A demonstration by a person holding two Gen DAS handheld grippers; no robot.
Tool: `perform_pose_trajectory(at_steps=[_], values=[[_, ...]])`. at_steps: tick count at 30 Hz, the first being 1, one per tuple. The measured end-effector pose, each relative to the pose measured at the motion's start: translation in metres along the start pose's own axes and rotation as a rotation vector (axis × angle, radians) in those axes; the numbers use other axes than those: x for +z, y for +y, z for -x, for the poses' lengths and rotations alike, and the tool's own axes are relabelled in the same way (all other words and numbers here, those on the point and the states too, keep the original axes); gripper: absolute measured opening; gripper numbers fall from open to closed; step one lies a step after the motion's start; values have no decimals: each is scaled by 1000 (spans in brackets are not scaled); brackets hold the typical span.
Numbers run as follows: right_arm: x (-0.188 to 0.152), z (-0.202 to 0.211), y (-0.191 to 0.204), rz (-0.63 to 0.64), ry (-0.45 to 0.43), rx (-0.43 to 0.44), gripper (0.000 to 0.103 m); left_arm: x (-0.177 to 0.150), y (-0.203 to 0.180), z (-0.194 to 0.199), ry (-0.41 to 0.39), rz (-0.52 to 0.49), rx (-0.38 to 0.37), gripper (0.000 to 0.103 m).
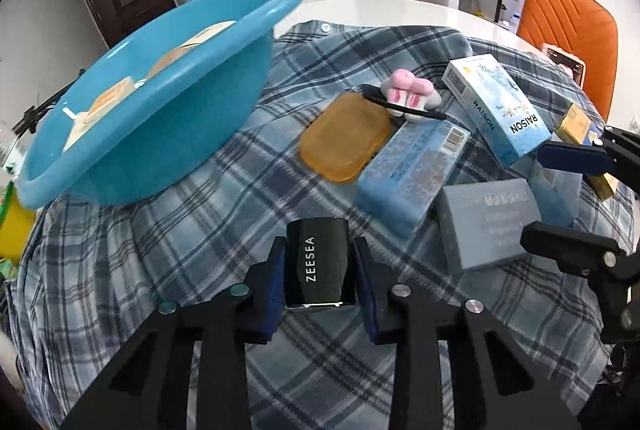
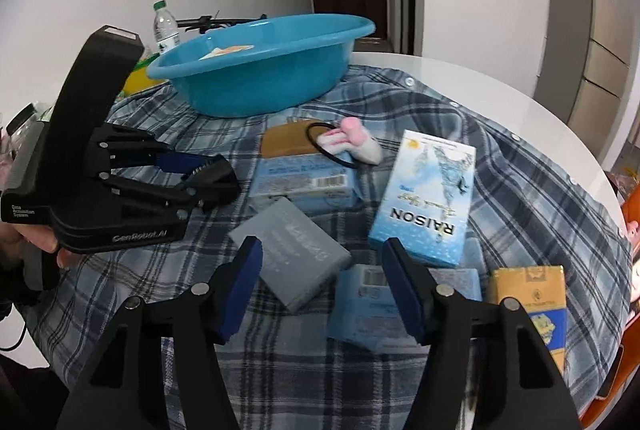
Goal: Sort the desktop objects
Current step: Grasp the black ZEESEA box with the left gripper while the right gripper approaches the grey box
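Black box (image 1: pixel 319 264) marked ZEESEA sits clamped between our left gripper's (image 1: pixel 319 270) fingers, low over the plaid cloth (image 1: pixel 160 250). We judge it bound for the blue basin (image 1: pixel 168 102). Right gripper (image 2: pixel 322 290) fingers, half-narrowed, straddle a pale blue box (image 2: pixel 368 314); contact unclear.

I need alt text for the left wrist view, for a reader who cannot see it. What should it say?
The left gripper closes on a black box lying on a plaid cloth. Behind it to the left stands a blue basin with flat packets inside; to the right lie blue boxes, an orange soap and the right gripper.
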State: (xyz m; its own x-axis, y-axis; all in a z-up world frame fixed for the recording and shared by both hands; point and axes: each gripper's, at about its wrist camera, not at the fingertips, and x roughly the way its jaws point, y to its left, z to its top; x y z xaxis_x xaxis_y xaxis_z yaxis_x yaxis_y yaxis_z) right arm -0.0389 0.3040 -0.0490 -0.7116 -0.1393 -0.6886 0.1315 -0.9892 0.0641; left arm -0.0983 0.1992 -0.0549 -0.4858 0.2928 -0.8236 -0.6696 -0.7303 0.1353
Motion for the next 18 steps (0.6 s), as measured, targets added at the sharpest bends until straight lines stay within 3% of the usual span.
perform_pose_trajectory(at_steps=[3,11,15,17,18], values=[[2,-4,5,33,12,4,54,-10,5,16,-10,14,11,33],[12,-19,12,110,39,17,54,-33,8,35,10,14,41,33],[16,-27,11,147,55,81,56,-35,7,23,21,30,43,33],[17,-31,14,189,77,117,62,-36,8,20,15,40,49,39],[15,-32,17,218,88,116,62,-36,9,20,11,43,58,55]])
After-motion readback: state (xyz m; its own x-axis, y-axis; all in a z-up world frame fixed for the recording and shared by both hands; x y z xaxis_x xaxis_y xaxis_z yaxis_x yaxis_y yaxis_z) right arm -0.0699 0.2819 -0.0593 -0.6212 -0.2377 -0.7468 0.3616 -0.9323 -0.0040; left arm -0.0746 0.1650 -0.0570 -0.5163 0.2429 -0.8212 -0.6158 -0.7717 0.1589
